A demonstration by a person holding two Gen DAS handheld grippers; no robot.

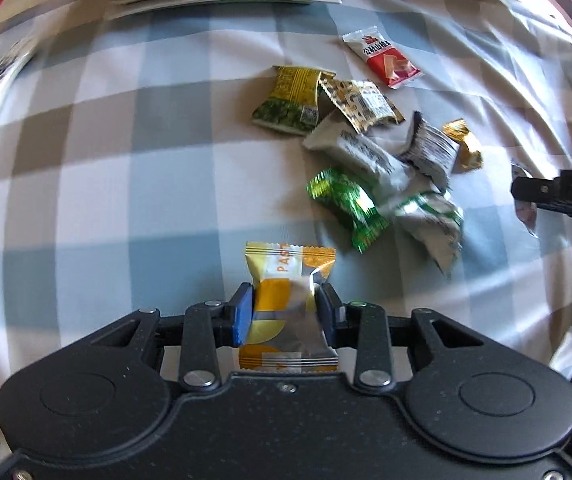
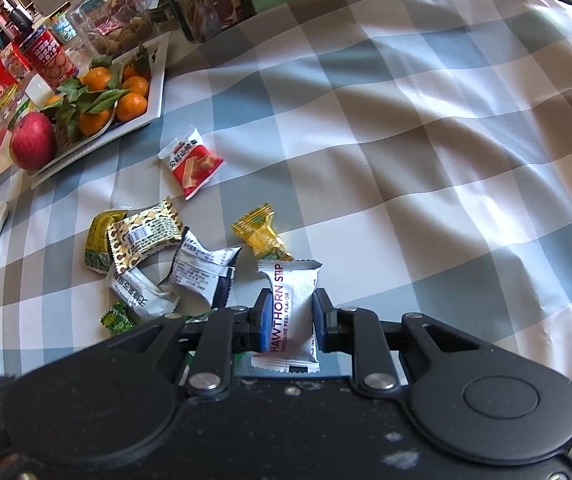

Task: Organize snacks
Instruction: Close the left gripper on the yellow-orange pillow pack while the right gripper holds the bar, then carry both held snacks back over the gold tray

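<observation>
Checked tablecloth, fruit tray; left tool grips yellow pastry packet, right tool hawthorn packet

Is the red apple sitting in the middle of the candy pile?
No, the red apple sits at the end of the white tray with the oranges, away from the snack pile.

Matte black left gripper and right gripper, silver pivot screws, blue-padded fingers (one side each).
</observation>
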